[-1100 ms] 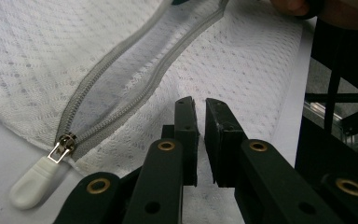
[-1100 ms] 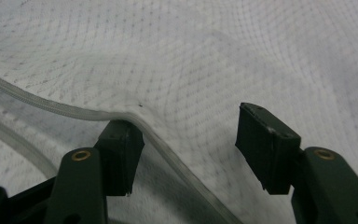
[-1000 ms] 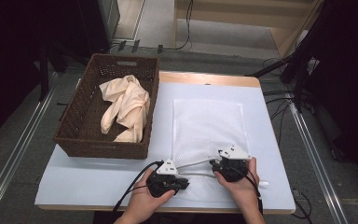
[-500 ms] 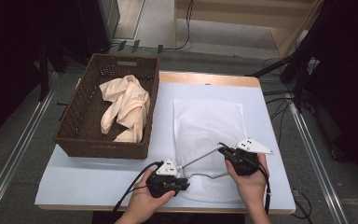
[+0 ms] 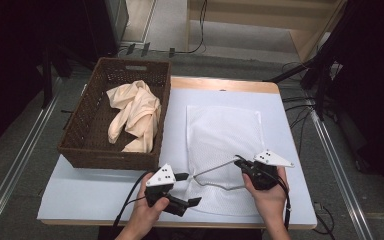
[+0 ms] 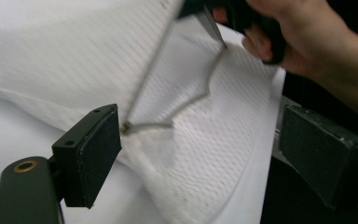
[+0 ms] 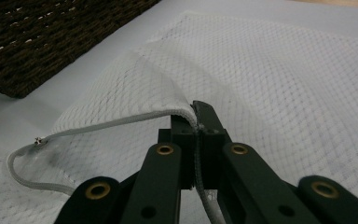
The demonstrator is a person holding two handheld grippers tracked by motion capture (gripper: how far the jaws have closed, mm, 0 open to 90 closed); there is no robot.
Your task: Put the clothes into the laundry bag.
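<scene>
While right gripper (image 7: 196, 122) clamps mesh bag (image 5: 223, 135), basket (image 5: 87, 145) nearby

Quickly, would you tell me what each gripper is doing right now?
Left gripper: open, holding nothing.
Right gripper: shut on the mesh bag edge.

Right gripper view: the jaws of the right gripper (image 7: 196, 122) are pressed together over the hem of the mesh bag (image 7: 279, 88); the pinched part of the hem is hidden between the pads. Wicker basket (image 7: 51, 32) is cut off by the top and left edges.

Left gripper view: the right hand (image 6: 303, 42) is cut by the top edge, and the tool it holds is motion-blurred.

High view: both forearms run off the bottom edge. Cream cloth (image 5: 135, 115) partly hides the basket floor.
</scene>
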